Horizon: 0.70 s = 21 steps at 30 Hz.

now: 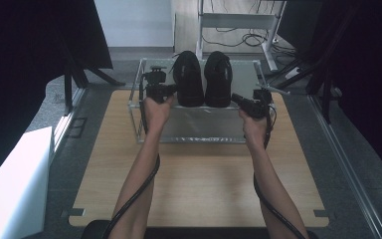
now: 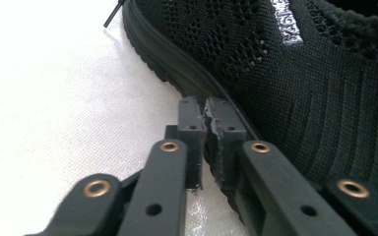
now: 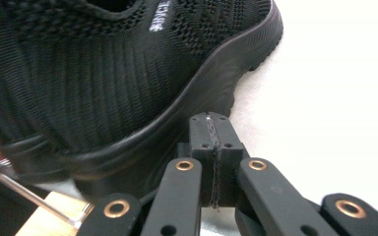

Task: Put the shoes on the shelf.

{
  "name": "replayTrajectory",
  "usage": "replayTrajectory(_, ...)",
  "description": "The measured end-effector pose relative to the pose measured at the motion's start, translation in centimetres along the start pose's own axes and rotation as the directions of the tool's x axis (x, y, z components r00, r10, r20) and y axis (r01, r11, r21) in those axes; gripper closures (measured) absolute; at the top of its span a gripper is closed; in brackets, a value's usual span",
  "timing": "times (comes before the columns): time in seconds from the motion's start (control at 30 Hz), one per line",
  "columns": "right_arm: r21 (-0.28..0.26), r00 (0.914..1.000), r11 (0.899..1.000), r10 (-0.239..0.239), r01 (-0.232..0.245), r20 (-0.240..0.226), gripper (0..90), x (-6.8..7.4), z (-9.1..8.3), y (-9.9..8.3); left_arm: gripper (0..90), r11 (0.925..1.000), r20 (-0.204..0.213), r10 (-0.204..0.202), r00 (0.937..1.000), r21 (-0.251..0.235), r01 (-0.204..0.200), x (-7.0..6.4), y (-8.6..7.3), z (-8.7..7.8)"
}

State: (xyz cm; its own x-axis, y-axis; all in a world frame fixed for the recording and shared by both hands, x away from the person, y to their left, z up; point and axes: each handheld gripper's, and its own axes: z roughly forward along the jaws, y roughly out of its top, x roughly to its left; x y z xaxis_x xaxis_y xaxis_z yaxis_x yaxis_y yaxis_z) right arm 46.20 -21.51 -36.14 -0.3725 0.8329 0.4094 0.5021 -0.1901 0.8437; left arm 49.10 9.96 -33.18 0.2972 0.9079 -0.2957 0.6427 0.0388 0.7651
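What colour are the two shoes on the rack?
Both shoes are black all over, mesh uppers included; clearest in the left gripper view.

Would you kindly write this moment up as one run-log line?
scene: two black shoes on shelf rack | left gripper: shut, empty, beside left shoe's sole | right gripper: shut, empty, beside right shoe's sole

white lettering on each black shoe (image 2: 285, 64) side, too blurred to read

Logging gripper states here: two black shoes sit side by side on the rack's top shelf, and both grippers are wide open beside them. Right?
Not quite. Both gripper views show the jaws pressed shut. The two shoes do sit side by side on the rack.
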Motion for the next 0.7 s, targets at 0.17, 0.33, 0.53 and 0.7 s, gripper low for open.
replayTrajectory(0.17,0.007,0.9997,1.0,0.005,-0.005,0.022,90.0,0.1,0.3,0.3,89.9,0.9999,-0.015,0.008,0.9999,0.008,-0.008,-0.3,0.3,0.6)
replayTrajectory(0.33,0.003,0.999,1.0,0.021,-0.022,0.038,90.0,-0.2,0.6,0.3,90.0,0.9997,-0.01,0.021,0.9997,0.01,-0.021,-0.4,0.4,0.9)
replayTrajectory(0.53,0.003,0.9991,0.999,0.036,-0.036,0.024,90.0,-0.4,0.6,0.3,90.0,0.9995,-0.001,0.03,0.9996,0.006,-0.03,-0.3,0.4,0.9)
replayTrajectory(0.7,0.001,0.9993,0.999,0.038,-0.038,-0.004,82.5,-0.9,0.0,0.4,74.7,0.9982,0.005,0.057,0.9984,-0.022,-0.057,0.1,-0.2,-0.2)
